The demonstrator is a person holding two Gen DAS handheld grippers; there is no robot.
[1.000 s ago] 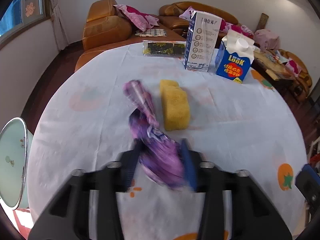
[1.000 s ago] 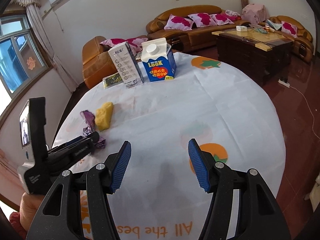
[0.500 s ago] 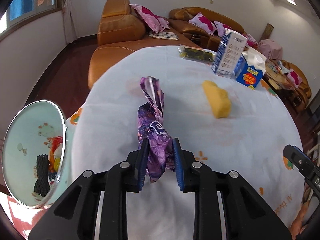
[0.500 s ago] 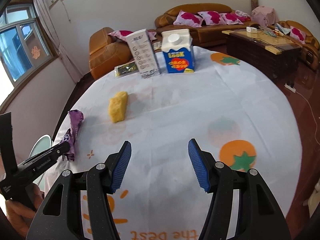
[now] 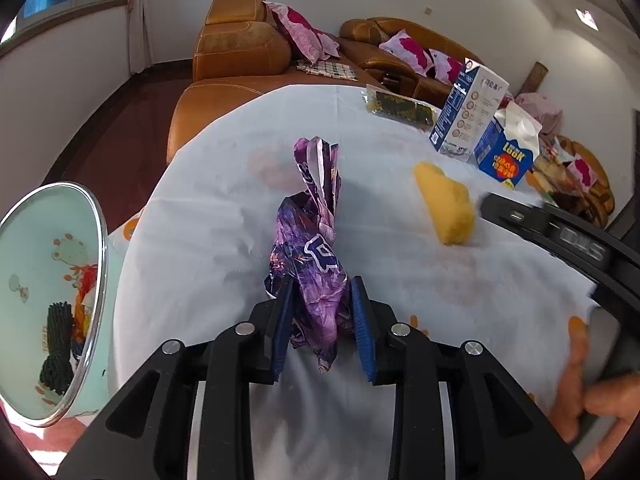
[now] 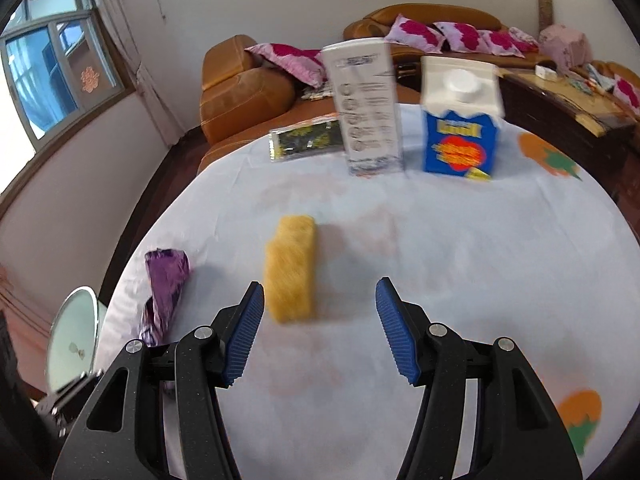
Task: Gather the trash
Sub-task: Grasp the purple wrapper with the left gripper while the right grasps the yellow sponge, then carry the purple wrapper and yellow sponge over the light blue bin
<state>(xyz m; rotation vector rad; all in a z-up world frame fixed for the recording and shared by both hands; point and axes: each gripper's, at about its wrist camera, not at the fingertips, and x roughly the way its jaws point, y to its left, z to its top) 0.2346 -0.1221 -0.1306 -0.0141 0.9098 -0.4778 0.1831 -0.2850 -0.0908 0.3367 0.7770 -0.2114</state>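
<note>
A crumpled purple wrapper (image 5: 316, 248) stands up between the blue pads of my left gripper (image 5: 321, 284). The pads still press on its lower part while the jaws are opening. This grip hangs over the table's left edge, next to a pale green bin (image 5: 100, 240) holding trash. In the right wrist view the wrapper (image 6: 166, 280) and the bin (image 6: 72, 340) sit at the left. My right gripper (image 6: 320, 286) is open and empty. A yellow sponge (image 6: 290, 268) lies just ahead of its left finger. The right gripper's black body (image 5: 560, 236) and a hand (image 5: 592, 396) show at the right.
At the table's far side stand a tall white carton (image 6: 368, 108) and a blue carton (image 6: 460, 128), with a dark flat packet (image 6: 304, 140) beside them. The white tablecloth (image 6: 480, 260) has orange fruit prints. Orange sofas and a wooden coffee table stand behind.
My left gripper carried the purple wrapper left, to the table edge beside the bin. My right gripper moved forward and left, so the sponge now lies just before its fingers.
</note>
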